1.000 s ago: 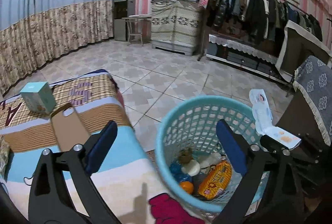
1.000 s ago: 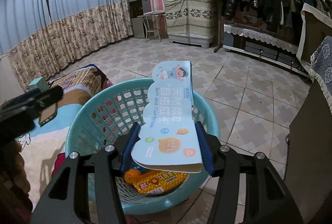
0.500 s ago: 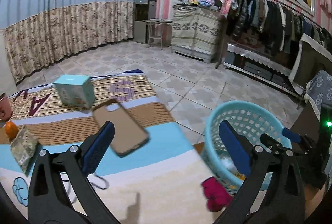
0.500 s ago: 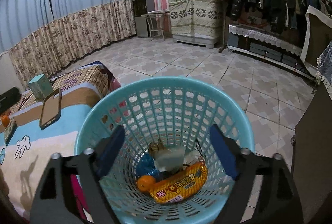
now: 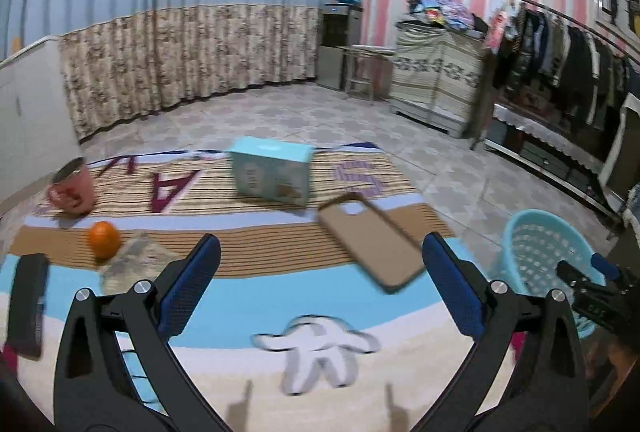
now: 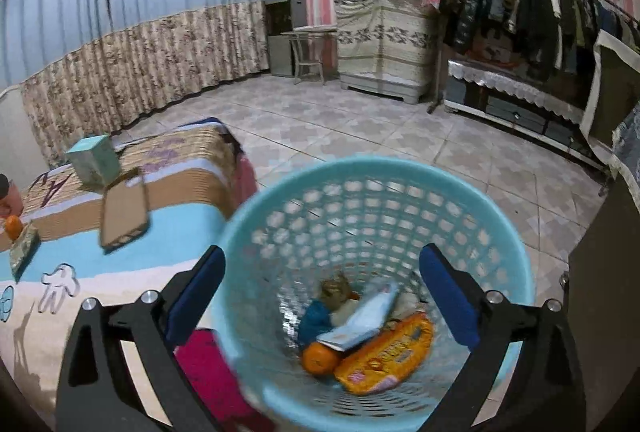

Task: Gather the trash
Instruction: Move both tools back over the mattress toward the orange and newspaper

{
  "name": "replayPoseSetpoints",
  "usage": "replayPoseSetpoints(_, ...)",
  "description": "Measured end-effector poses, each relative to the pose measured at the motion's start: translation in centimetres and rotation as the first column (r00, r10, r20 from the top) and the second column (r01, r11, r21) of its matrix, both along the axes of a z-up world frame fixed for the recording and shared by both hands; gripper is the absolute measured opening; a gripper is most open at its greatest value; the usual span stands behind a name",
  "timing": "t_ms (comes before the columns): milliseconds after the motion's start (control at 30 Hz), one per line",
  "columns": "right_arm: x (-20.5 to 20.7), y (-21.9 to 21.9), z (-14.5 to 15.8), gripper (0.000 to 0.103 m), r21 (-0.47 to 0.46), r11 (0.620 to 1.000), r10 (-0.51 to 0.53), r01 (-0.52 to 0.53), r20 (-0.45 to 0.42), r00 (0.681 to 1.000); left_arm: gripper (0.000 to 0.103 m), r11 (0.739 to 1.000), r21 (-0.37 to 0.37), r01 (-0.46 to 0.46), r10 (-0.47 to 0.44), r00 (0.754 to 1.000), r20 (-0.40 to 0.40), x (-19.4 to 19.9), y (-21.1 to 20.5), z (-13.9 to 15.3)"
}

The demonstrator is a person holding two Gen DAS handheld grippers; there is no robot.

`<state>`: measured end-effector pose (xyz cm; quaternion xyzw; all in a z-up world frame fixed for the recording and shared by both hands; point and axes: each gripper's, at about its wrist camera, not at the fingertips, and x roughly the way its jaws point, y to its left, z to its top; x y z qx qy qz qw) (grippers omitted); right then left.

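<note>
A light-blue plastic basket stands on the floor by the bed; it also shows in the left wrist view. In it lie the white-and-blue paper packet, an orange snack pack, an orange and other scraps. My right gripper is open and empty above the basket. My left gripper is open and empty above the bed cover. On the cover lie an orange, a crumpled wrapper, a teal box, a brown phone case, a red cup and a black remote.
A pink cloth hangs between the bed and the basket. A dark cabinet stands right of the basket. Tiled floor stretches to a clothes rack and covered cupboard at the far wall.
My right gripper opened and the paper packet dropped into the basket. My left gripper swung left from the basket to over the bed cover.
</note>
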<state>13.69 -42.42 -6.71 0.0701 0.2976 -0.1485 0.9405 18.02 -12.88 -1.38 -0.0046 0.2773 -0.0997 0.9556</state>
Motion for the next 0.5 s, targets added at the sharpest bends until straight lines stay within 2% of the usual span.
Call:
replayPoseSetpoints(333, 3.2, 8.2, 1.1, 0.096, 0.018, 0.993, 0.119, -0.120, 0.006, 0.993, 0.098, 0.985, 0.067, -0.159, 0.159, 0.987, 0.005, 0.8, 10.9, 0.8)
replayPoseSetpoints(500, 4.5, 12.5, 1.3, 0.096, -0.008, 0.983, 0.181, -0.181, -0.012, 0.983, 0.098, 0.970, 0.062, -0.235, 0.235, 0.972, -0.001, 1.3, 15.9, 0.4)
